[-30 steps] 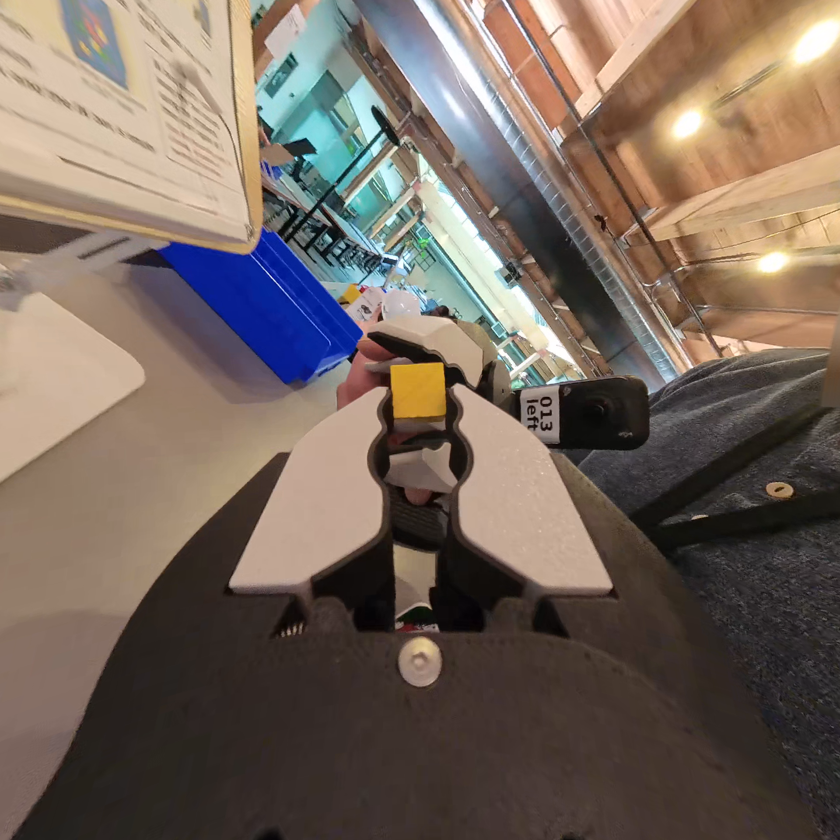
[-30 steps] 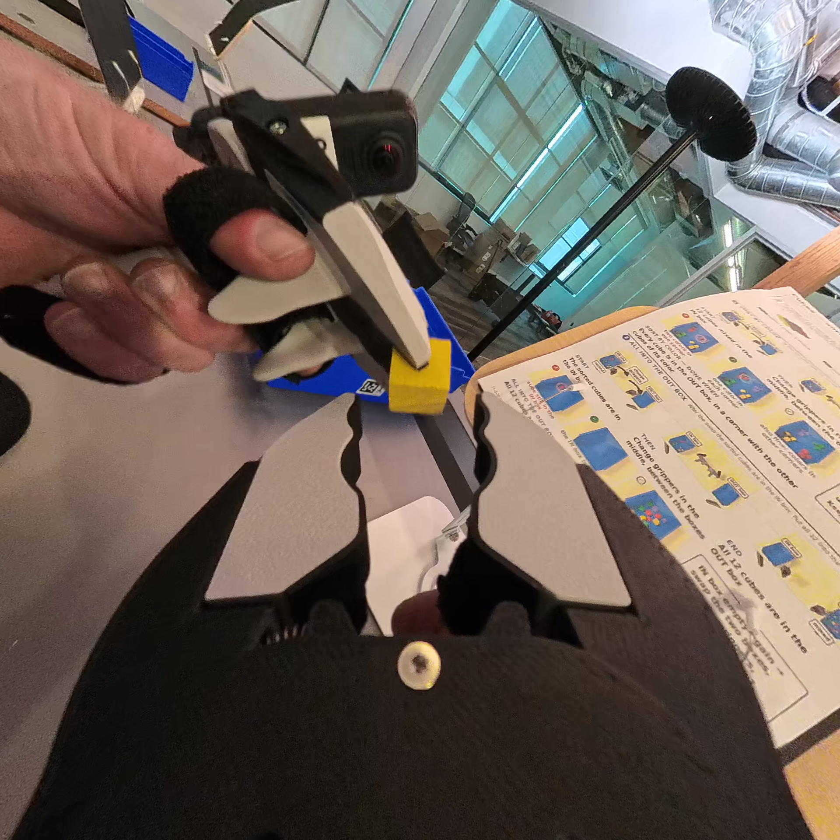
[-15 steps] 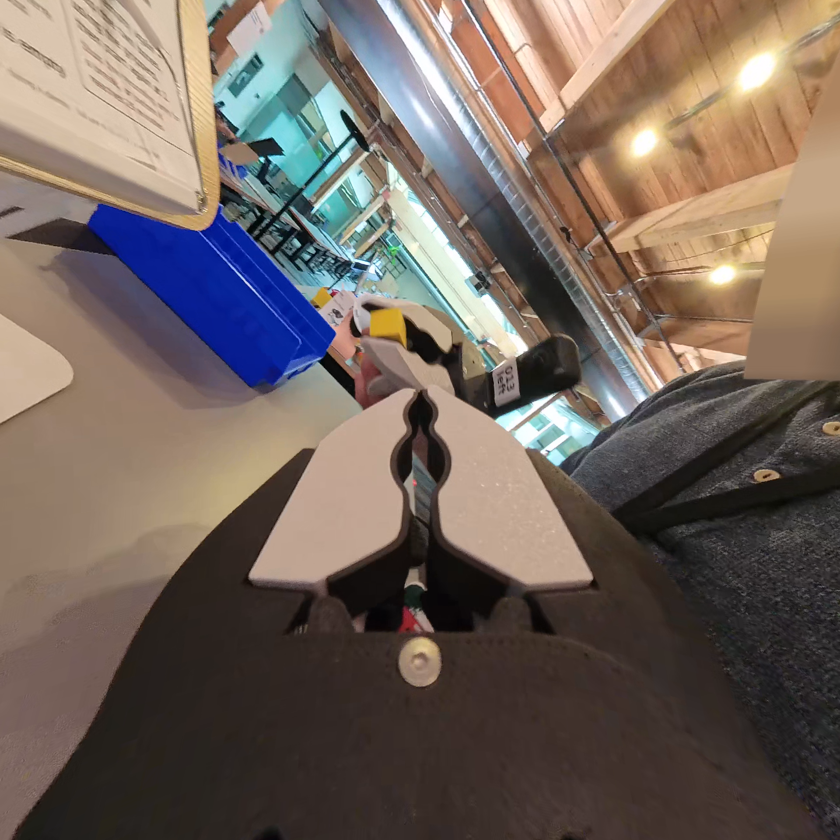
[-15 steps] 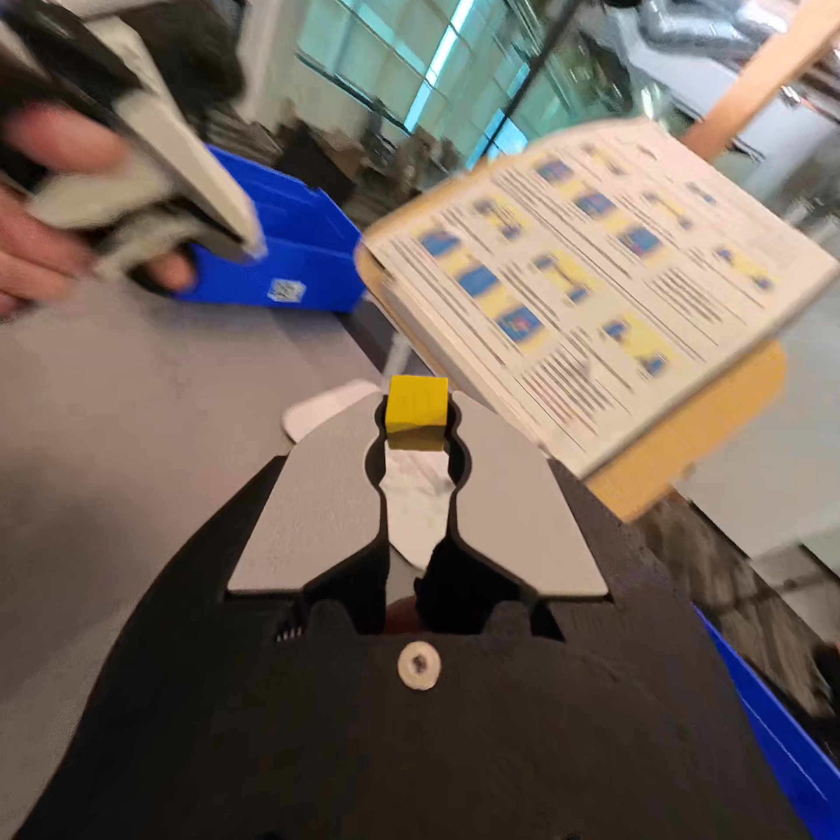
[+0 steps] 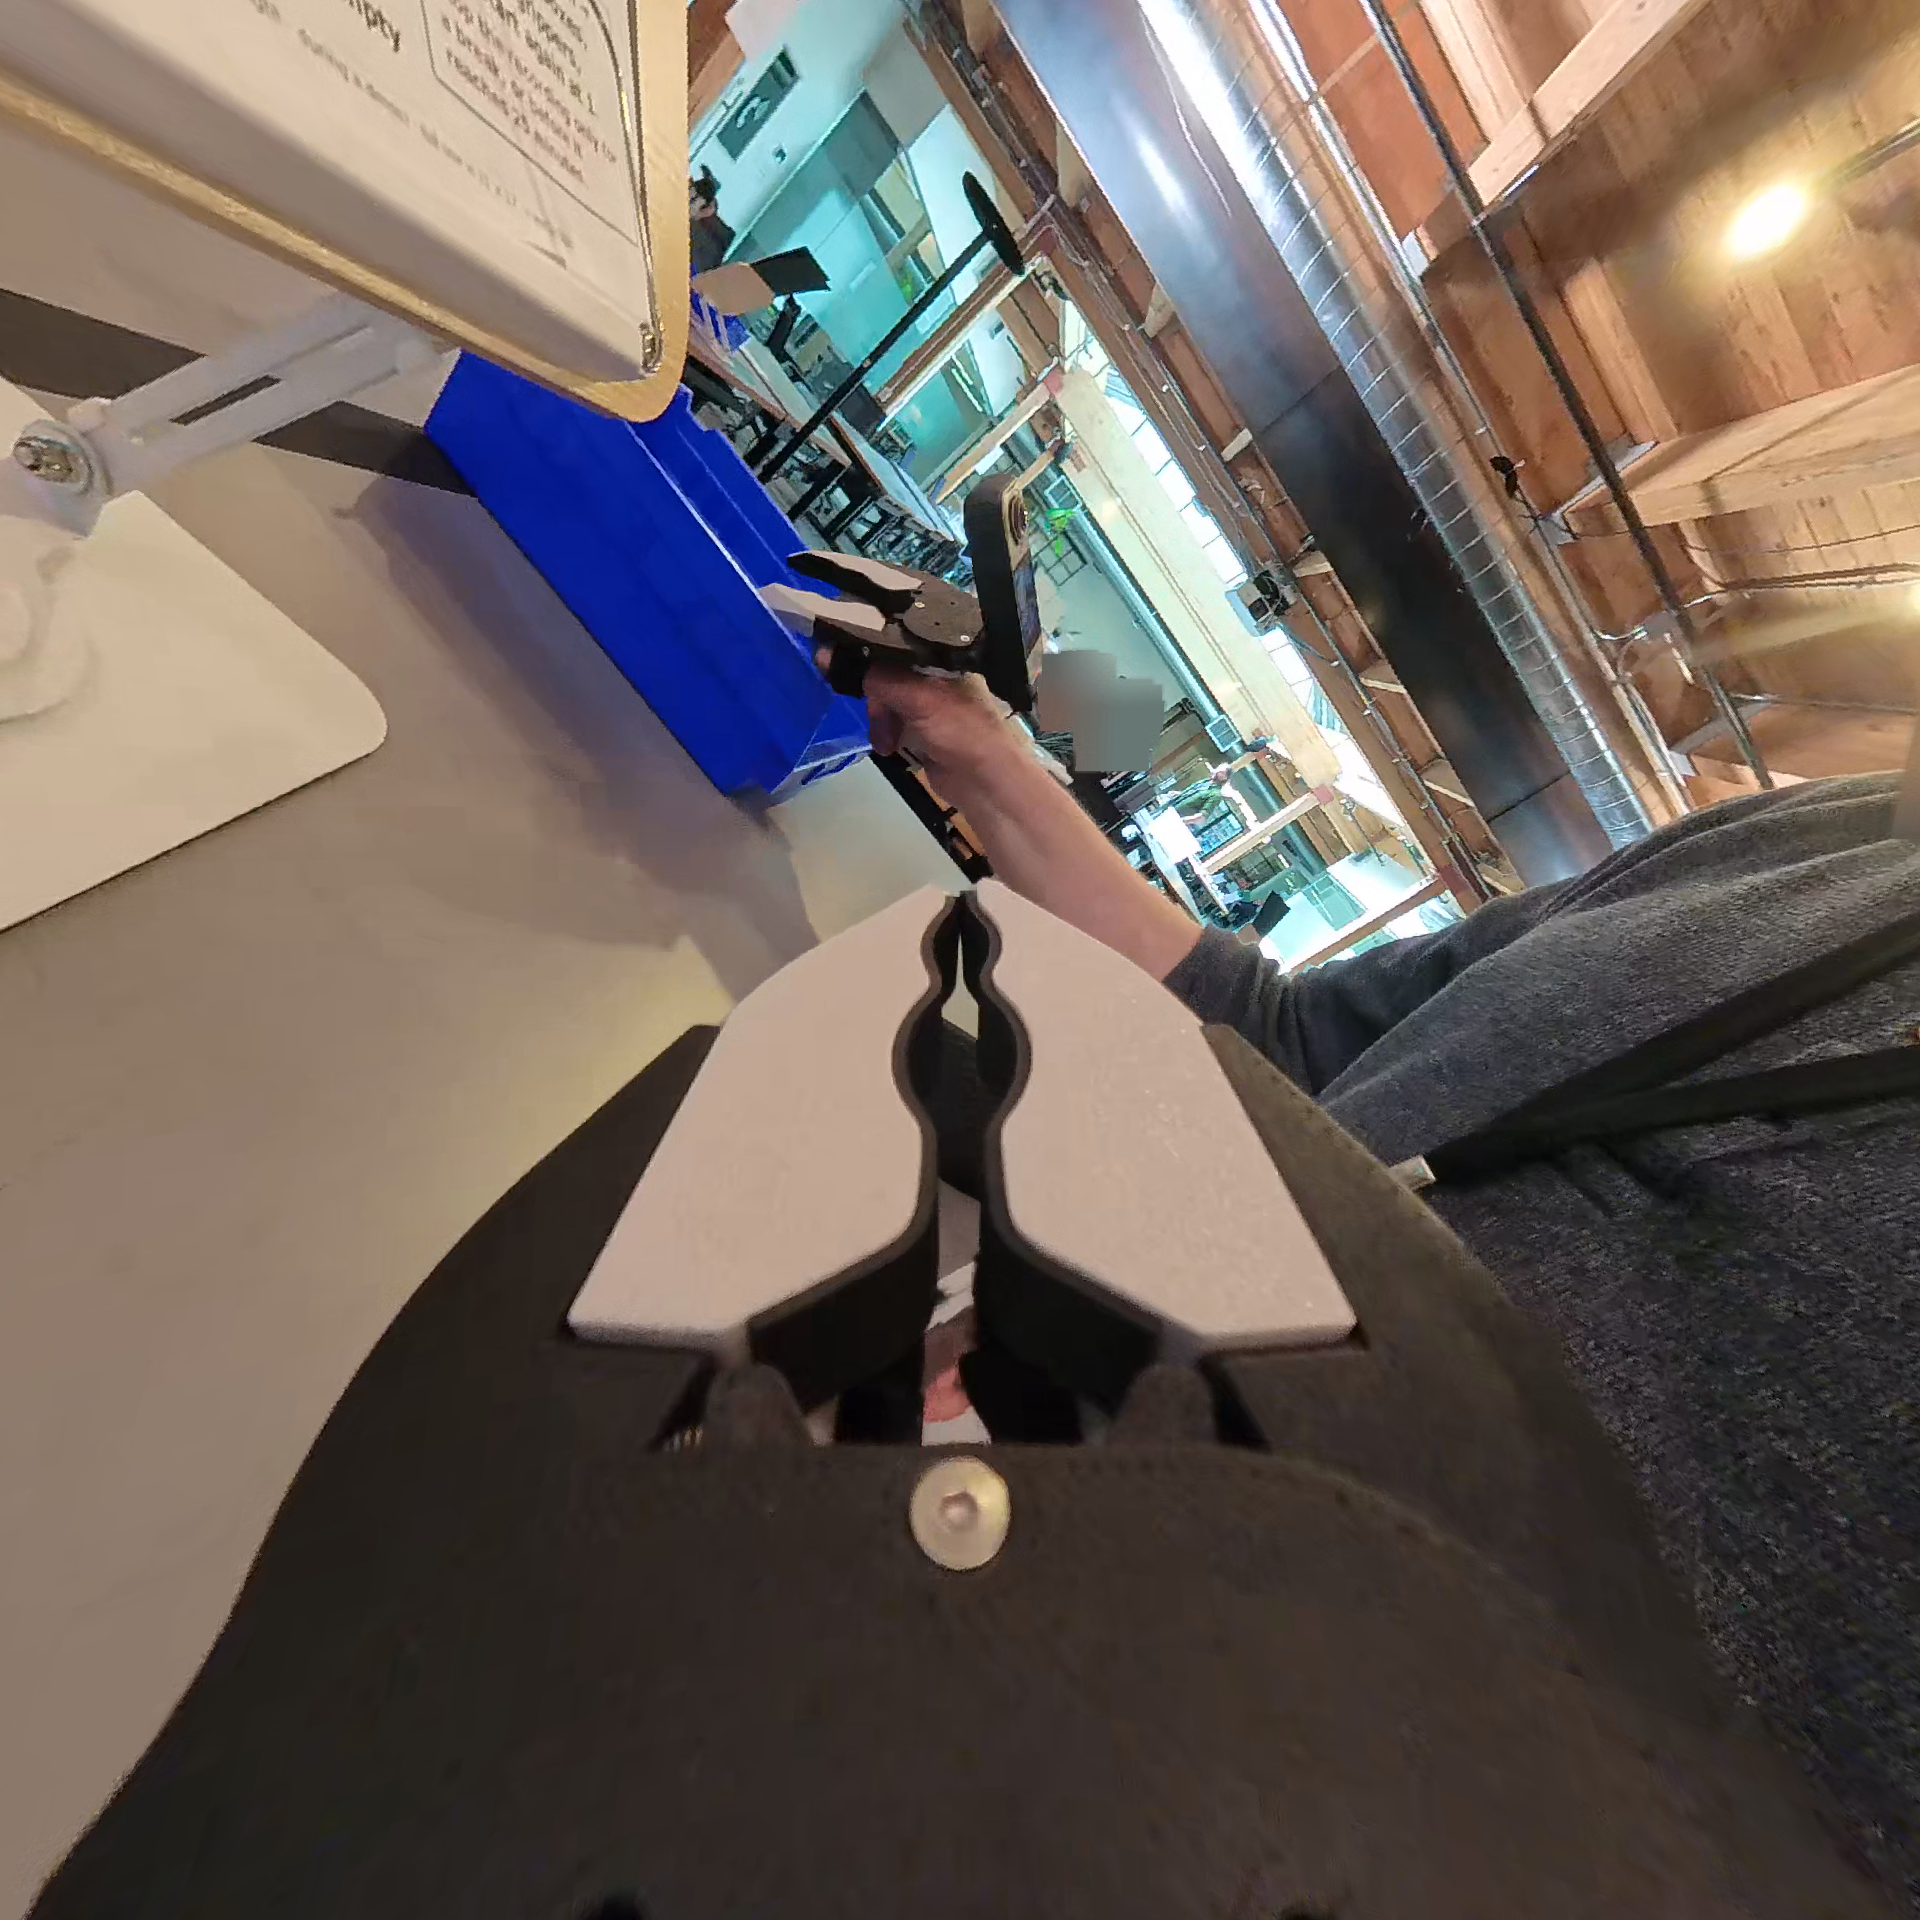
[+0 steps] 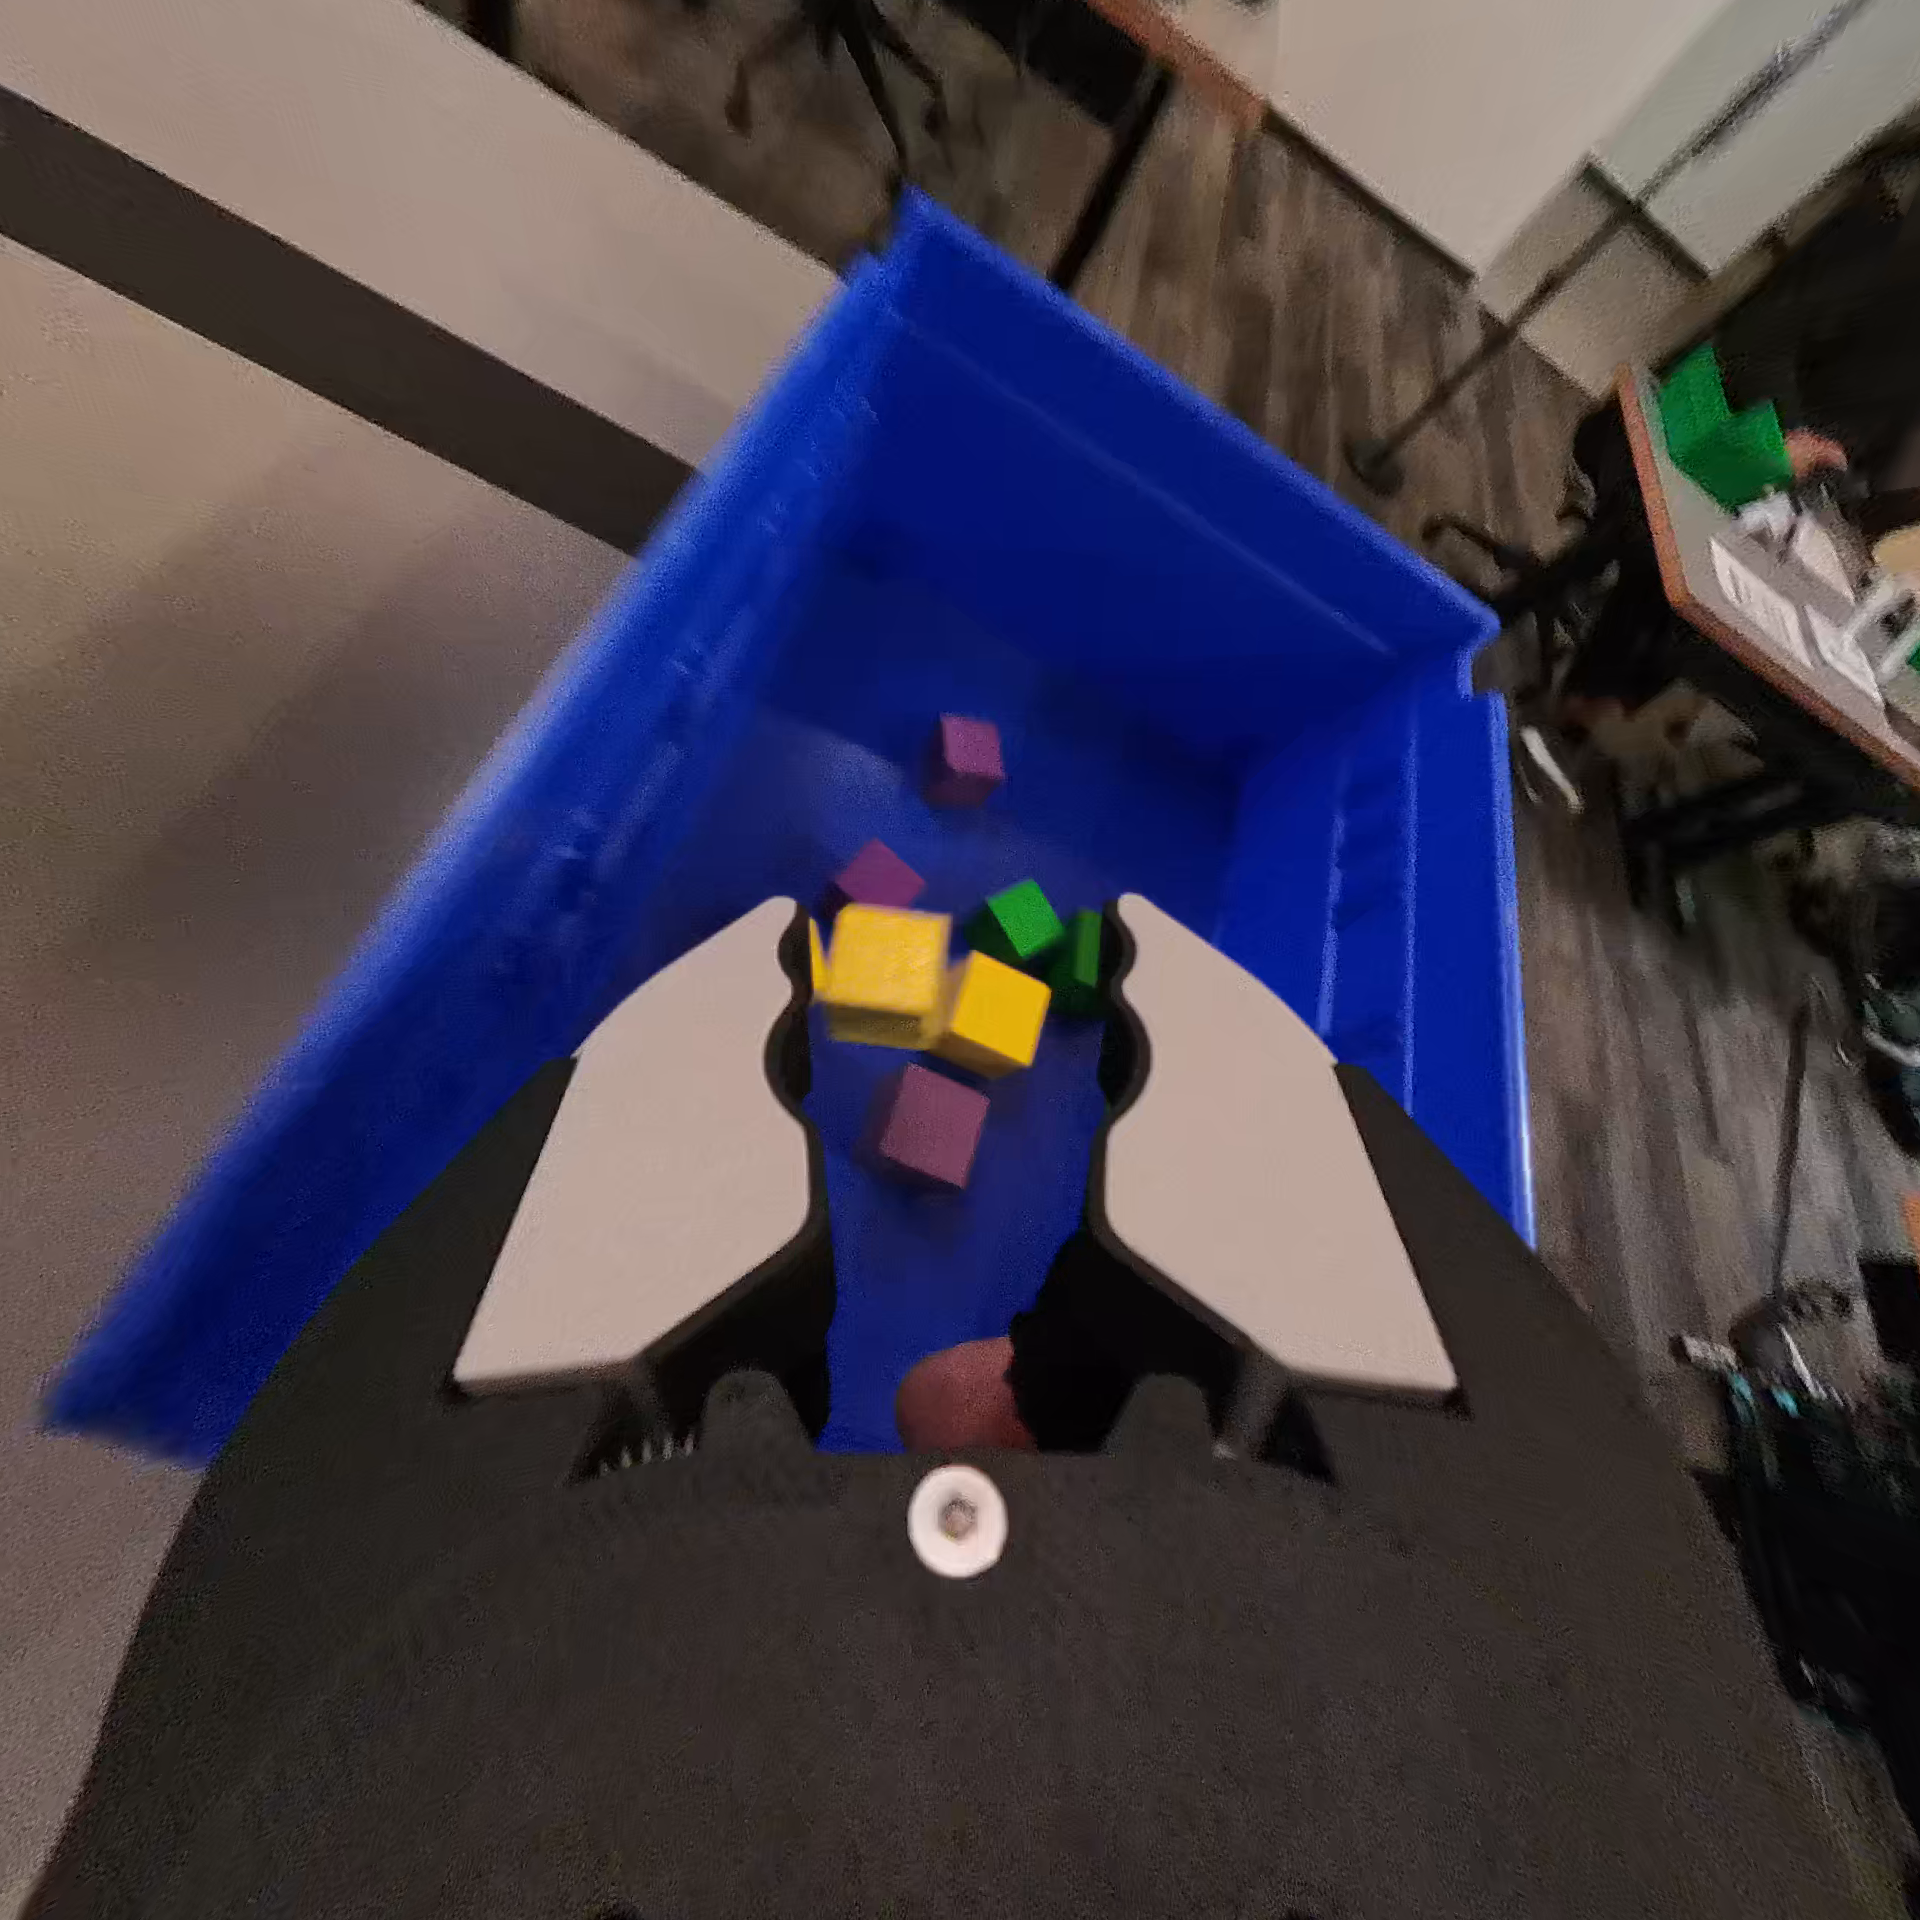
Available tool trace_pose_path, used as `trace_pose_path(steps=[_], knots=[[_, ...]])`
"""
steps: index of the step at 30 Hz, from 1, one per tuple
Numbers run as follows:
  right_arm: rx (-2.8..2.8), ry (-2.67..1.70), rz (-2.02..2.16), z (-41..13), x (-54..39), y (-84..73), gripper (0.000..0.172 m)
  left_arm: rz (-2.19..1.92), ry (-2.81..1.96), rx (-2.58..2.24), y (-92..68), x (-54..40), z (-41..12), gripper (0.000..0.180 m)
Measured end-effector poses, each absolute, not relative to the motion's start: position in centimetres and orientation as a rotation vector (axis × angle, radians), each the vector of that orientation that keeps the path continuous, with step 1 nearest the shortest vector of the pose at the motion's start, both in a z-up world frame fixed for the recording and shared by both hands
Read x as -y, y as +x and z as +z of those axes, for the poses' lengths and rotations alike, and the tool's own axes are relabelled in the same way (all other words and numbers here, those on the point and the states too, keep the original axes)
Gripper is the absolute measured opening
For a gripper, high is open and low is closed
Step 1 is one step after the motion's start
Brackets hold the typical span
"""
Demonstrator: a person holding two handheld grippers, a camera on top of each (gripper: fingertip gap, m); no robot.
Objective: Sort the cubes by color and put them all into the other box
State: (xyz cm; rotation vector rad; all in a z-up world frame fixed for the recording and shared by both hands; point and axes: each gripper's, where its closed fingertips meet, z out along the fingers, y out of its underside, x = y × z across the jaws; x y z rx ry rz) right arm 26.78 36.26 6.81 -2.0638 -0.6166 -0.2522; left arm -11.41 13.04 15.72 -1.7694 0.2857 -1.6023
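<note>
The right claw (image 6: 956, 966) hangs released above the blue box (image 6: 1039, 520). A blurred yellow cube (image 6: 883, 961) sits loose between its fingers, touching neither pad — likely falling. It could bounce off the cubes below and muddle the colour groups. Counted inside: three purple, two green, two or three yellow. The left claw (image 5: 961, 906) is clenched on nothing over the counter (image 5: 312, 1039), the right one at its twelve o'clock.

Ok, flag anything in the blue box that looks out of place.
The cubes in the blue box are jumbled, not grouped: purple cubes sit scattered on either side of the yellow cubes, with green cubes jammed alongside. One yellow cube is blurred, maybe still tumbling.
</note>
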Motion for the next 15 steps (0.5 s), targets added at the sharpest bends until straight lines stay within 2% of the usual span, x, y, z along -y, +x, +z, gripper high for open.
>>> trace_pose_path(steps=[3,7,11,15], knots=[[0.549,-2.076,-0.289,6.4,-36.3,28.3,0.044,-1.557,-1.803,-0.269,-12.2,-13.0,15.1,0.000],[0.543,-1.936,-0.265,9.3,-34.5,26.2,0.033,-1.434,-1.867,-0.211,-15.0,-13.6,14.0,0.000],[0.627,-1.822,-0.240,11.2,-31.9,22.6,0.028,-1.135,-1.952,-0.189,-22.0,-15.5,13.7,0.000],[0.704,-1.754,-0.185,12.2,-29.7,19.1,0.026,-0.645,-2.109,-0.276,-31.6,-18.0,14.0,0.011]])
